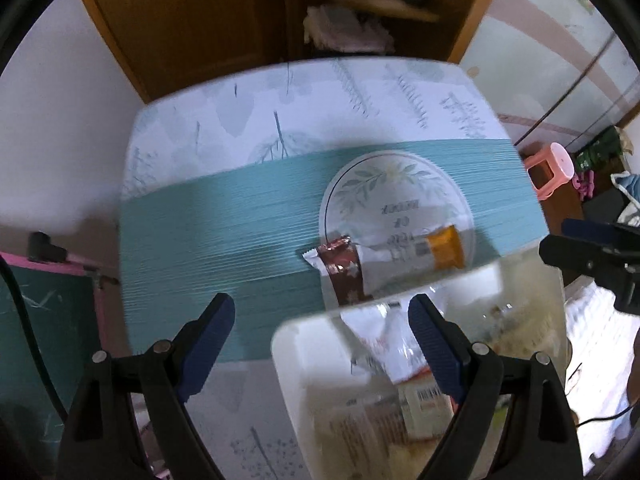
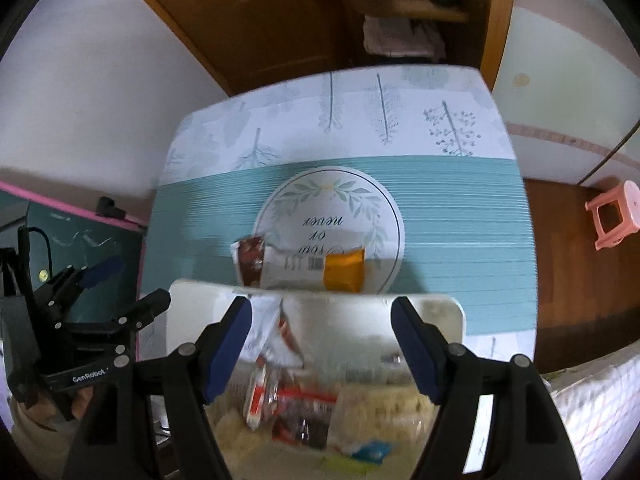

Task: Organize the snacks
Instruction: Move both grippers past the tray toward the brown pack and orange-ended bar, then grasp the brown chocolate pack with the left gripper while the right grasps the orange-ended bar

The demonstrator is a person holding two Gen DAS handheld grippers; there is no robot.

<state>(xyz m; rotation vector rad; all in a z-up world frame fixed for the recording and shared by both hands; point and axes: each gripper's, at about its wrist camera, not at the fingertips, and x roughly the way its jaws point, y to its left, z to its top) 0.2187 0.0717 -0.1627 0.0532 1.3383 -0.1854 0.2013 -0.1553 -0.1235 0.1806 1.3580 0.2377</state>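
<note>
A white bin (image 2: pixel 440 312) full of snack packets stands at the near table edge; it also shows in the left wrist view (image 1: pixel 296 344). Behind it a snack bar (image 2: pixel 304 264) with brown, white and orange wrapper lies on the teal mat (image 2: pixel 460 208), on its round white emblem; the bar also shows in the left wrist view (image 1: pixel 384 260). My right gripper (image 2: pixel 322 340) is open and empty above the bin. My left gripper (image 1: pixel 322 340) is open and empty, over the bin's left rim. It shows at the left in the right wrist view (image 2: pixel 120 280).
The table has a white leaf-print cloth (image 2: pixel 360 120). A wooden cabinet (image 2: pixel 280 20) stands behind it. A pink stool (image 2: pixel 612 212) is on the floor to the right. A green chalkboard with pink frame (image 1: pixel 48 320) is at the left.
</note>
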